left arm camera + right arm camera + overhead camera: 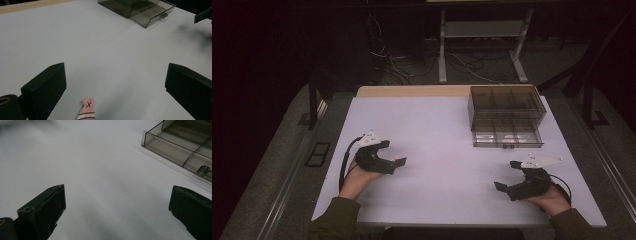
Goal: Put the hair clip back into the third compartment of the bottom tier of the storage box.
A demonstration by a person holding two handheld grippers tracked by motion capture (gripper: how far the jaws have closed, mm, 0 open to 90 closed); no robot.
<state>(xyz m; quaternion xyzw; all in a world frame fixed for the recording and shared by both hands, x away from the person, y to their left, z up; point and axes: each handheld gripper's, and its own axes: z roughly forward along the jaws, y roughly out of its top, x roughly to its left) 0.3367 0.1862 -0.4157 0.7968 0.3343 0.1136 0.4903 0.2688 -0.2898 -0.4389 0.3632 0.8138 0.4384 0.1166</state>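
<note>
You are resting both forearms on the near edge of the white surface (447, 145), one claw in each hand, palms turned inward. Your left claw (393, 153) is sitting at the near left, pointing toward the middle, its jaws spread wide and gripping nothing. A small pink tag (87, 108) marked with a black X is lying on the surface between those jaws, close to the claw's base in the left gripper view, touching neither jaw. Your right claw (507, 175) is lying at the near right, angled toward the centre, its jaws also gaping wide and empty. Just beyond it, at the far right of the surface, a smoky clear drawer box (506, 116) is standing with its lowest drawer (175, 147) pulled out toward you, well apart from both claws.
</note>
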